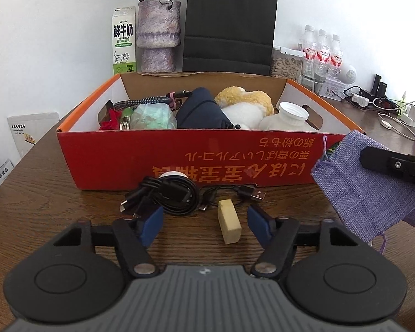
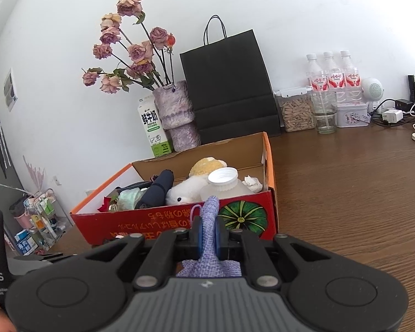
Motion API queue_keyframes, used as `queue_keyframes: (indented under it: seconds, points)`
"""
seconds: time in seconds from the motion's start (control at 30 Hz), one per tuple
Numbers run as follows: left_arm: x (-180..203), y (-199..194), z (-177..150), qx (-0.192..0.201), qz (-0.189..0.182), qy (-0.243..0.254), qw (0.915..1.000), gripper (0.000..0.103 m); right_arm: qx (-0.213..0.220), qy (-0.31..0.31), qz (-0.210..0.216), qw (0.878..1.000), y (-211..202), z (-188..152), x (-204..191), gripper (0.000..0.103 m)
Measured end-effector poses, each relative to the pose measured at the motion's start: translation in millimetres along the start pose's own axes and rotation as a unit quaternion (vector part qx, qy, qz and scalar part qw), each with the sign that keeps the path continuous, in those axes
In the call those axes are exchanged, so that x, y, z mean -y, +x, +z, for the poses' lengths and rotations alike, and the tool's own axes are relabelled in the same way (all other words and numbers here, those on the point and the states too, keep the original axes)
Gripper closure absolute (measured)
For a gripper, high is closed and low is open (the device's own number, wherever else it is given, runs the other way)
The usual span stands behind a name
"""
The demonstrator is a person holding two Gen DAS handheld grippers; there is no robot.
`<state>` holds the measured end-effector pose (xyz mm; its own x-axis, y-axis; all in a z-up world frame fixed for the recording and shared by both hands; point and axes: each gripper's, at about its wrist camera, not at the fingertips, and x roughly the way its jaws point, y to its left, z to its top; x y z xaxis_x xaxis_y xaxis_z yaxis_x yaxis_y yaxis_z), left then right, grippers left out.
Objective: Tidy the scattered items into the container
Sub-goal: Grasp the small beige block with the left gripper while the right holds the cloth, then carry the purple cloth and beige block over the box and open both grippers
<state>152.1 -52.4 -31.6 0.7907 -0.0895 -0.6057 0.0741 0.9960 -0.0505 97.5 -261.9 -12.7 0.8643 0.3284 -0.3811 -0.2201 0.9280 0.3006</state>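
My left gripper hangs spread and low over the table, its jaws straddling the tan eraser block and the coiled black cables ahead, ready for whichever is next. My right gripper pinches the purple burlap pouch, lifted just before the red cardboard box to clear its wall.

Purple pouch between right gripper jaws

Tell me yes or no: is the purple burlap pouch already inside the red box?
No, the purple burlap pouch is pinched in the right gripper, held outside the red box near its front wall.
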Motion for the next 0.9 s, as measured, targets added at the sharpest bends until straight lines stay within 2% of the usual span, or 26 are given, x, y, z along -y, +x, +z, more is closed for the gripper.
queue_keyframes:
  seconds: [0.07,0.13,0.2,0.33,0.63,0.9]
  points:
    - [1,2,-1,-0.003,-0.014,-0.004,0.9999,0.051,0.000,0.000,0.001,1.000,0,-1,0,0.095]
    - [0,5,-2,-0.010,-0.028,-0.009,0.9995,0.084,0.000,0.000,0.002,1.000,0,-1,0,0.095]
    - [-2,3,-3,-0.007,-0.036,-0.017,0.9992,0.091,0.001,0.000,0.003,1.000,-1,-2,-1,0.095]
    - [-7,-8,-4,0.023,-0.044,-0.031,0.9983,0.091,0.002,-0.002,0.002,1.000,-1,-3,-2,0.095]
    - [-20,-25,0,0.052,-0.042,-0.046,0.9967,0.091,0.008,-0.008,0.007,1.000,-4,-2,-7,0.095]
    - [-33,-50,16,0.100,-0.041,-0.056,0.9926,0.091,0.035,-0.015,0.026,0.999,-10,12,-20,0.095]
